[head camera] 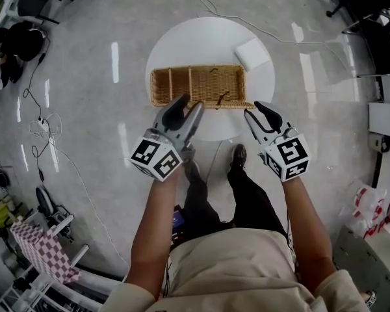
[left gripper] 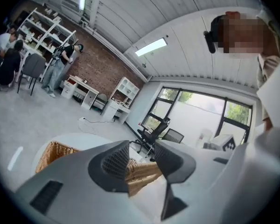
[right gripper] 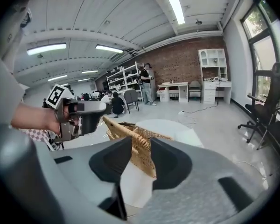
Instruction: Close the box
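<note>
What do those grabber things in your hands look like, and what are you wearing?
The left gripper and the right gripper are grey, each with two pointy jaws that have black on them. Each carries a white cube printed with black square markers. The person wears a beige short-sleeved shirt, dark trousers and dark shoes.

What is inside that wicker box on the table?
Dividers split the wicker box into compartments; all look empty apart from two small dark bits I cannot identify. The left gripper and right gripper cover its near edge.
</note>
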`<state>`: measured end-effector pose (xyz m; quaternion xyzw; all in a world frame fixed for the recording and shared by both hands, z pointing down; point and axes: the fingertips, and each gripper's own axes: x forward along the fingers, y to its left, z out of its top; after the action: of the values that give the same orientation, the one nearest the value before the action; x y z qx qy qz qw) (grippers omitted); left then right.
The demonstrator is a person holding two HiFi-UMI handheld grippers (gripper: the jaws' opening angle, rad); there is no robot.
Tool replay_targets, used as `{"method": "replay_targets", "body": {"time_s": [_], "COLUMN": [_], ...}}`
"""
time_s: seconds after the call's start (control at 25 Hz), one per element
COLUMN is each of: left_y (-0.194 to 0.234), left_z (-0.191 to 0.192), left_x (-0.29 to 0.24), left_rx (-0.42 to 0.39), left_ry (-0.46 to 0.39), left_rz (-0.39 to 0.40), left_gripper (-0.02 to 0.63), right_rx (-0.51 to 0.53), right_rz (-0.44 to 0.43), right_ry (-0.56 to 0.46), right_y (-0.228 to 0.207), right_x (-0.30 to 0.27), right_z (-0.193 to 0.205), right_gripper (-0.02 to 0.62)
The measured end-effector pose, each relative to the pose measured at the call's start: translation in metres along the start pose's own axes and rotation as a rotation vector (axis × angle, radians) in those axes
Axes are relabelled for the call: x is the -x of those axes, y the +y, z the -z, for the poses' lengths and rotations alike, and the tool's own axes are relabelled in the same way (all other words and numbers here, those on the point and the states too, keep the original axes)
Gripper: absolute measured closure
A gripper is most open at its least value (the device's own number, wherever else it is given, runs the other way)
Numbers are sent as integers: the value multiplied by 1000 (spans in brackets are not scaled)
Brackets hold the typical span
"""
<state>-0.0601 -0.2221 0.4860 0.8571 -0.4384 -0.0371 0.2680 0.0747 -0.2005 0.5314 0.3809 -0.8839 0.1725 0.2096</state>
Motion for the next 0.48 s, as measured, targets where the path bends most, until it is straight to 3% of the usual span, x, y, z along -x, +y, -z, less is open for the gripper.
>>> {"method": "replay_targets", "body": {"time_s": [0.16, 0.48], "left_y": [6, 7], "left_z": [-7, -19], "left_x": [2, 0], "left_rx": [-49, -80], "left_ry": [34, 18], "left_rz": [-30, -9], "left_gripper": [443, 443], "right_rx": [-5, -15], "right_rz": [15, 26], "right_ry": [12, 43], "right_y": [-7, -18], "right_x": [-10, -22], "right_z": [-5, -13], "right_gripper": [479, 483]}}
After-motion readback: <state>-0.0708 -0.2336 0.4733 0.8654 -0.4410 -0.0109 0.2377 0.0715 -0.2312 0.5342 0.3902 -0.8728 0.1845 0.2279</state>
